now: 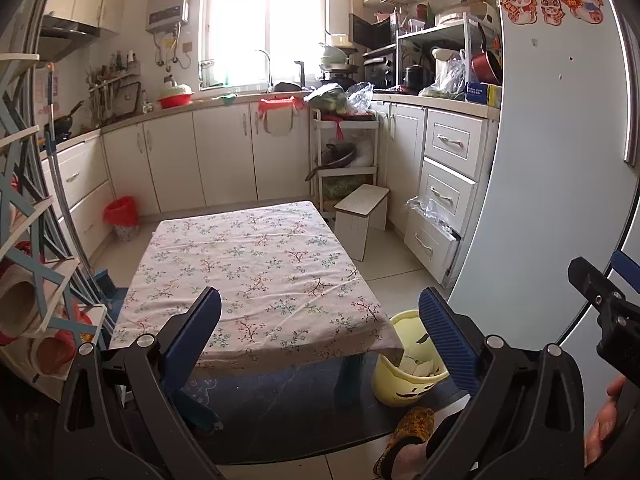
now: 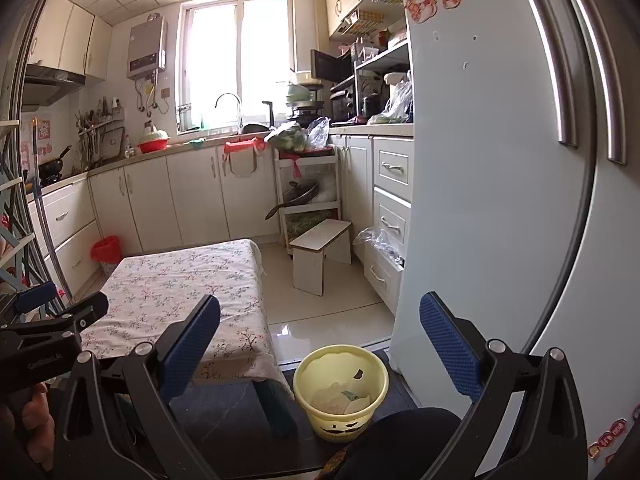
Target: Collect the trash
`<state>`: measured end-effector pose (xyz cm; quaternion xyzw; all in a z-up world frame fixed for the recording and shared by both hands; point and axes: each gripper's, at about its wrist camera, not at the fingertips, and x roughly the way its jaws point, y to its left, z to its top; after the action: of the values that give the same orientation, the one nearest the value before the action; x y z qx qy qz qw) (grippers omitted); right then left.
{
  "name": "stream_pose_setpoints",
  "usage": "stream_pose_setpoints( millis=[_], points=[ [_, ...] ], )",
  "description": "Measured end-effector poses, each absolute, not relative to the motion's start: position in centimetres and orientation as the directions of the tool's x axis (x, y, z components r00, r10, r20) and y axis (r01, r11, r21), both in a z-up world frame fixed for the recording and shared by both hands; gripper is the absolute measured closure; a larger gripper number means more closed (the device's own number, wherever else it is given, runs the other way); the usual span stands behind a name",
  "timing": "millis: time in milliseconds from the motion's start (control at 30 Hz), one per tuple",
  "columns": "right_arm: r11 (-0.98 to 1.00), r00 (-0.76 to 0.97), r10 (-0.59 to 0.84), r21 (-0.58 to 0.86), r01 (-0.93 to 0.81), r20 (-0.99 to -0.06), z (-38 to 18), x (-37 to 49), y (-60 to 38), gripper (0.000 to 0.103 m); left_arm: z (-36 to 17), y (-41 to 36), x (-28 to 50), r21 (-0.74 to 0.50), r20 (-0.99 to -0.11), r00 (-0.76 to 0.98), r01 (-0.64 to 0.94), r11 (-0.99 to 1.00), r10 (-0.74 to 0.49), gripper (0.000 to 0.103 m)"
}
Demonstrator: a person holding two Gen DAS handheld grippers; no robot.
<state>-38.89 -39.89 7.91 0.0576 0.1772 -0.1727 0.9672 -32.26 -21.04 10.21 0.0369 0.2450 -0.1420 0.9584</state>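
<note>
One yellow bin stands on the dark floor mat at about 6 o'clock in the right wrist view, just beside the near right corner of the low counter with the flowered cloth. Inside it lie pale scraps of trash. In the left wrist view the bin shows at about 5 o'clock, partly behind a blue pad of the left tool.

Both tools are spread wide. The left tool's pads stand well apart, holding nothing and touching nothing, with the cloth's front edge seen between them. The right tool is likewise wide apart and empty, above the bin.

A white fridge rises at 3 o'clock of the bin, a small white stool stands at 12 o'clock, and a red-lined basket sits on the floor at 10 o'clock.
</note>
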Motion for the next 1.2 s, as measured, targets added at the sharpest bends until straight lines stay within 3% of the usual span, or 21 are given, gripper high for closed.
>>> stream_pose_setpoints(
  millis=[1200],
  points=[
    [0.933,0.880,-0.316,0.051,0.356,-0.354,8.17,-39.77,-39.65,0.007,10.83,-21.28,-33.39,0.007,-0.481,0.838,0.300,0.954,-0.260,0.008]
  ],
)
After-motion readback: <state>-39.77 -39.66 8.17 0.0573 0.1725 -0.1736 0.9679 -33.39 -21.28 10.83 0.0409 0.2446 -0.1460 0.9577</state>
